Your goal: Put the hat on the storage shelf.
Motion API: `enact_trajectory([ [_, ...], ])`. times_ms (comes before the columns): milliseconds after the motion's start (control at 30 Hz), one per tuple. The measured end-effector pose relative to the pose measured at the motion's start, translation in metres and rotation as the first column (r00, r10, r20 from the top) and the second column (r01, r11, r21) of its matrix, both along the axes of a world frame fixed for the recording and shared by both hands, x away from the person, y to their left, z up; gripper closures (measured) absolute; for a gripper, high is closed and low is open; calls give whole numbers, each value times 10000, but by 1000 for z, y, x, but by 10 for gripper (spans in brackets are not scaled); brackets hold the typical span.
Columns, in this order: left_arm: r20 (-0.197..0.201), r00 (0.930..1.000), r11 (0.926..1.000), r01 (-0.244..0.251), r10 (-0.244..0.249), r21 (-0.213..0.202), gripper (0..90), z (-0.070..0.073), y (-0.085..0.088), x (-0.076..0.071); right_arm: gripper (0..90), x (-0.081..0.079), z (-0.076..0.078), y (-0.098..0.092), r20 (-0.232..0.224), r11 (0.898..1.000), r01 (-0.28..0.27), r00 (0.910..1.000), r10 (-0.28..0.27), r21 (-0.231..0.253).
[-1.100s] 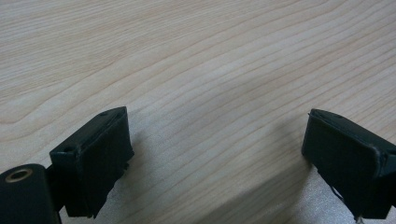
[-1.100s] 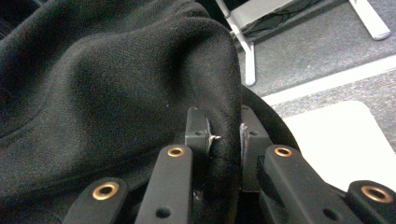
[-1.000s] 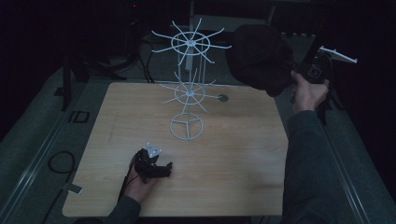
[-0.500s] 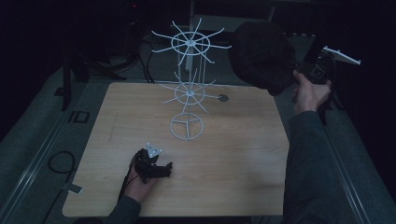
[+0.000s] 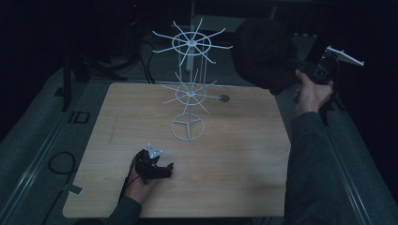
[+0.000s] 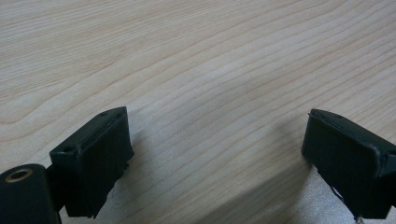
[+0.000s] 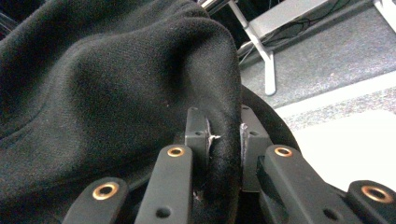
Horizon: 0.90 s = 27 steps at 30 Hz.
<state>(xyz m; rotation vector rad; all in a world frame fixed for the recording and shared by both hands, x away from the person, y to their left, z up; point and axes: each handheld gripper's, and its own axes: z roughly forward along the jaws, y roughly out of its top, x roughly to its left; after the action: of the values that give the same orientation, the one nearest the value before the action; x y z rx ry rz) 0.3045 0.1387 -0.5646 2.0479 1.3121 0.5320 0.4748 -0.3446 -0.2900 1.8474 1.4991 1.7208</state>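
Note:
A black fabric cap [image 5: 263, 54] hangs in the air beyond the table's far right corner, held up by my right gripper [image 5: 300, 70]. In the right gripper view the jaws are shut on a fold of the black cap [image 7: 116, 93], my right gripper [image 7: 224, 140] pinching its edge. A white wire rack [image 5: 190, 89] with two spoked tiers stands on the wooden table [image 5: 244, 154], left of the cap. My left gripper [image 5: 157, 169] rests low on the table near the front left; my left gripper [image 6: 217, 154] is open over bare wood, with nothing between the jaws.
A small dark round mark [image 5: 224, 98] lies on the table right of the rack's lower tier. Grey floor and cables [image 5: 58, 161] surround the table. A white stand leg [image 7: 266, 51] shows on the floor behind the cap.
The right gripper with the cap has drifted slightly up and to the right. The left gripper has stayed where it was.

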Motion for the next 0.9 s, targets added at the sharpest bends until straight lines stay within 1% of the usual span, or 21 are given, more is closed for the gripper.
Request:
enact_trajectory([
  [133, 2, 10000, 10000, -3, 3, -3, 86, 0, 0, 0, 786, -1, 0, -1, 73, 9999, -51, 10000, 50, 152],
  [167, 1, 10000, 10000, -3, 3, -2, 86, 0, 0, 0, 786, -2, -1, -1, 102, 9996, -93, 9999, 90, 251],
  [333, 3, 10000, 10000, -5, 5, -5, 86, 0, 0, 0, 786, -4, -2, -1, 146, 9992, -251, 9996, 246, 318],
  [500, 19, 10000, 10000, -11, 11, -19, 86, 0, 0, 0, 786, -7, -2, 2, 284, 9982, -409, 9988, 397, 446],
  [633, 24, 10000, 10000, -20, 20, -30, 86, 0, 0, 0, 786, -10, -1, 0, 357, 9977, -433, 9985, 415, 517],
  [733, 29, 10000, 10000, -22, 22, -36, 86, 0, 0, 0, 786, -11, 0, -2, 404, 9970, -410, 9984, 383, 662],
  [900, 24, 10000, 10000, -28, 28, -32, 86, 0, 0, 0, 786, -14, 3, -2, 524, 9955, -553, 9973, 513, 765],
])
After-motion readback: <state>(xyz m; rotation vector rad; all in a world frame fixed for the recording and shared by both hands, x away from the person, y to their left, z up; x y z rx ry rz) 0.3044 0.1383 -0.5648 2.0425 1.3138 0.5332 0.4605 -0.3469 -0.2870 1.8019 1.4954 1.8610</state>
